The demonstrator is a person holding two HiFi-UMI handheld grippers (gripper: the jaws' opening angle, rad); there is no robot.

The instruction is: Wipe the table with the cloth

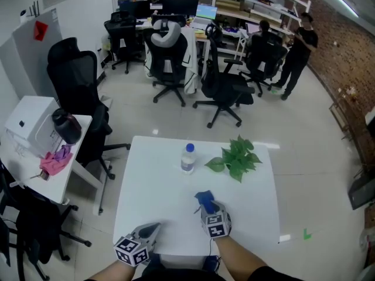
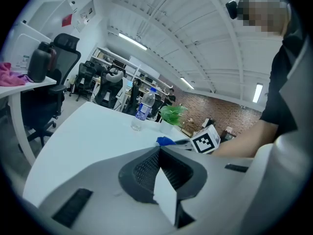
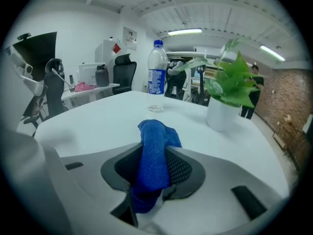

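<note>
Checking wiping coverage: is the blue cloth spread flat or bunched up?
Bunched: the blue cloth stands as a narrow wad, pinched in the right gripper.

cloth (image 3: pixel 156 136) end hidden inside right claw (image 3: pixel 155 166)

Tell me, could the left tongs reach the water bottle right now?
Probably yes: the left tongs are shut and empty, and only bare table lies between them and the bottle.

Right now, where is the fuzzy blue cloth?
The blue woven cloth is pinched in the right gripper, low in the head view, on the near side of the clear plastic water bottle and green potted plant.
</note>
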